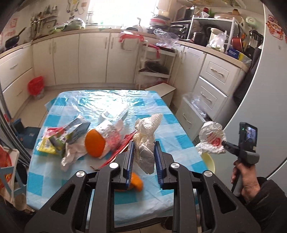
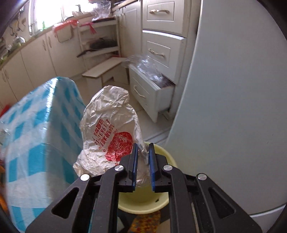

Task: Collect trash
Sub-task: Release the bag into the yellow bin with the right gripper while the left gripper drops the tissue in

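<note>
Wrapper point(image 2: 111, 129) pinched in my right gripper point(image 2: 142, 161) over the bin point(image 2: 161, 200), probably for dropping; left gripper point(image 1: 144, 161) clamps tissue point(image 1: 145, 139).

Daylight flooding from the blown-out far window point(image 1: 123, 12), glare on the plastic-covered table point(image 1: 100, 100), strong fisheye curving with dark corners, motion blur on the near-left tablecloth edge point(image 2: 35, 125)
</note>
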### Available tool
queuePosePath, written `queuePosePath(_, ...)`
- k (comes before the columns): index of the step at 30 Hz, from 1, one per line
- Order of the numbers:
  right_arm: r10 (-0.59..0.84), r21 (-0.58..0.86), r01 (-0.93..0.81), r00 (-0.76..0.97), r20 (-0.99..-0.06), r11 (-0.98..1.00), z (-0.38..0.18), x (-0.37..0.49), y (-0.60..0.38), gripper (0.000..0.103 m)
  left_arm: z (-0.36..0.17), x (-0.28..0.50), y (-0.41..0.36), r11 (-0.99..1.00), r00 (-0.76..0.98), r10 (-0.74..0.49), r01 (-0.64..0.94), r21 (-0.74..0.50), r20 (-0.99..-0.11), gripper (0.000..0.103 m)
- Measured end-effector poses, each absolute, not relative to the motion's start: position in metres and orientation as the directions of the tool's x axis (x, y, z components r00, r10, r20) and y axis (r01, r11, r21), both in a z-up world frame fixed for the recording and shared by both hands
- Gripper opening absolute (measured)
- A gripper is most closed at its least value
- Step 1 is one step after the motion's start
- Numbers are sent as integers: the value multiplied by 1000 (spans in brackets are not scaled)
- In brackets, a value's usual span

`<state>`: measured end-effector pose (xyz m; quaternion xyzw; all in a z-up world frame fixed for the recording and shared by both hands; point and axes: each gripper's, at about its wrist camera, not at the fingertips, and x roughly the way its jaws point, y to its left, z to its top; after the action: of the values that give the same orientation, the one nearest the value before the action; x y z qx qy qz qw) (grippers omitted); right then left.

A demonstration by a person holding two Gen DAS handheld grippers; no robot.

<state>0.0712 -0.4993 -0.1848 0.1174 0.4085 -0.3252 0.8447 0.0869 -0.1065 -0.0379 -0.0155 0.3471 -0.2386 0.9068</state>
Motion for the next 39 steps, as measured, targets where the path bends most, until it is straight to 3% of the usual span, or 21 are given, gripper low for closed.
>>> queuePosePath(7, -494, -265, 621, 228, -839, 738, -249, 103, -522, 13, -36, 83, -158, 838, 596, -513, 502, -212, -617, 21)
queuePosePath(10, -437, -260, 620, 149, -887, 740, -269, 106, -533, 27, -42, 84, -176, 824, 567, -529, 521, -222, -632, 21)
queuePosePath(11, -406, -214, 643, 165, -899, 735, -265, 104, -537, 36, -44, 84, -182, 819, 556, -534, 528, -225, -637, 21)
queuePosePath(16, -319, 9, 634, 401, -859, 773, -191, 96, -536, 52, -61, 87, -217, 796, 499, -549, 558, -235, -670, 21)
queuePosePath(18, -329, 39, 572, 525, -785, 819, -147, 95, -526, 67, -69, 89, -234, 787, 477, -552, 569, -237, -684, 21)
queuePosePath(21, -333, 90, 484, 712, -618, 870, -93, 74, -512, 78, -82, 91, -262, 773, 447, -558, 587, -241, -700, 21)
queuePosePath(25, -317, 208, 444, 834, -452, 872, -64, 46, -510, 81, -103, 99, -303, 757, 392, -558, 602, -255, -731, 21)
queuePosePath(32, -319, 374, 473, 857, -404, 797, -50, 24, -538, 81, -159, 119, -384, 737, 258, -549, 598, -315, -795, 21)
queuePosePath(39, -301, 416, 471, 860, -412, 778, -53, 39, -544, 81, -205, 129, -431, 748, 147, -520, 554, -366, -842, 26)
